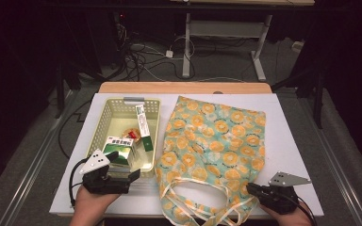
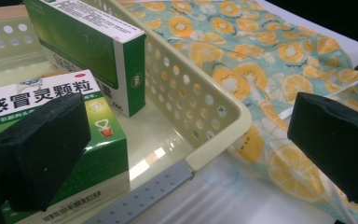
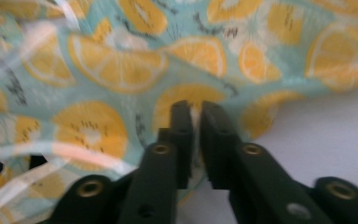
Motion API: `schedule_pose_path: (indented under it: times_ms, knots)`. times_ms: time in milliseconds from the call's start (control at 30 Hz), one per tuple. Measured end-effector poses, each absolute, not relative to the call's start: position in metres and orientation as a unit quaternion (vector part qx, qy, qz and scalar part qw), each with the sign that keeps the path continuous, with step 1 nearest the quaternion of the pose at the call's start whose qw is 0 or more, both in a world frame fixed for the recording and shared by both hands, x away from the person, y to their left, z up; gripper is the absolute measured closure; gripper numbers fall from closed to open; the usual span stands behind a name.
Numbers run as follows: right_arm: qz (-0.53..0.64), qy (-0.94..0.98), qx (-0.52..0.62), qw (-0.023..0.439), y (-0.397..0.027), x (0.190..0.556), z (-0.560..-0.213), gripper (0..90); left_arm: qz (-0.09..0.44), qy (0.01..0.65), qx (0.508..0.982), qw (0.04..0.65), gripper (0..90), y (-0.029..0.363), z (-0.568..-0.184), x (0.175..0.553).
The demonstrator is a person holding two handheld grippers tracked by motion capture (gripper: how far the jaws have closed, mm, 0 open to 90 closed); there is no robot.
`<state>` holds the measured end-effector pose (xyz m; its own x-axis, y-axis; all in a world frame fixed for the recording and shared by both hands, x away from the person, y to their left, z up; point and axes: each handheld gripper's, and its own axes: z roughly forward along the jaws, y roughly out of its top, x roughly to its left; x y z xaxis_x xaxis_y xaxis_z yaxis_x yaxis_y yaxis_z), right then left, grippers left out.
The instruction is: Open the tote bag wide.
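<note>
Right claw [image 3: 193, 112] pinching one bag [image 3: 121, 60], two boxes [image 2: 93, 42]

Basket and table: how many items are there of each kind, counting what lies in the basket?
Baskets: 1, pale yellow basket
Green-and-white boxes: 2, medicine box and long box
Small red-and-orange items: 1, small packet, too small to identify
Fabric bags: 1, citrus-print bag
Total: 5

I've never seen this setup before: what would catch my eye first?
The bright orange-slice tote bag spread over the middle of the white table. Left of it stands a pale yellow basket holding green medicine boxes. The right gripper pinches the bag's near edge, while the left gripper hangs open at the basket.
</note>
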<state>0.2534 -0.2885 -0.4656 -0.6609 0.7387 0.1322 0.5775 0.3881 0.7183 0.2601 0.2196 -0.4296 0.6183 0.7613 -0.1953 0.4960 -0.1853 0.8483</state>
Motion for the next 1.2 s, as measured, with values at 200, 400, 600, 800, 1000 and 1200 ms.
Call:
schedule_pose_path:
  times_ms: [200, 400, 600, 800, 1000, 1200]
  knots:
    - [0.432, 0.800, 0.396, 0.130, -0.305, 0.253, -0.445, 71.8, 0.135, 0.414, 0.752, 0.495, 0.0, 0.221, -0.432, 0.259]
    - [0.425, 0.780, 0.430, 0.163, -0.319, 0.277, -0.447, 56.7, 0.144, 0.413, 0.758, 0.483, 0.0, 0.219, -0.432, 0.259]
    - [0.397, 0.768, 0.473, 0.168, -0.328, 0.322, -0.461, 51.0, 0.141, 0.412, 0.761, 0.480, 0.0, 0.217, -0.433, 0.260]
    - [0.384, 0.764, 0.487, 0.177, -0.330, 0.355, -0.467, 47.6, 0.137, 0.413, 0.762, 0.479, 0.0, 0.219, -0.436, 0.260]
    - [0.373, 0.745, 0.522, 0.183, -0.335, 0.399, -0.470, 46.7, 0.138, 0.415, 0.760, 0.481, 0.0, 0.219, -0.435, 0.259]
    - [0.340, 0.738, 0.553, 0.186, -0.333, 0.446, -0.478, 39.4, 0.137, 0.417, 0.759, 0.481, 0.0, 0.219, -0.437, 0.260]
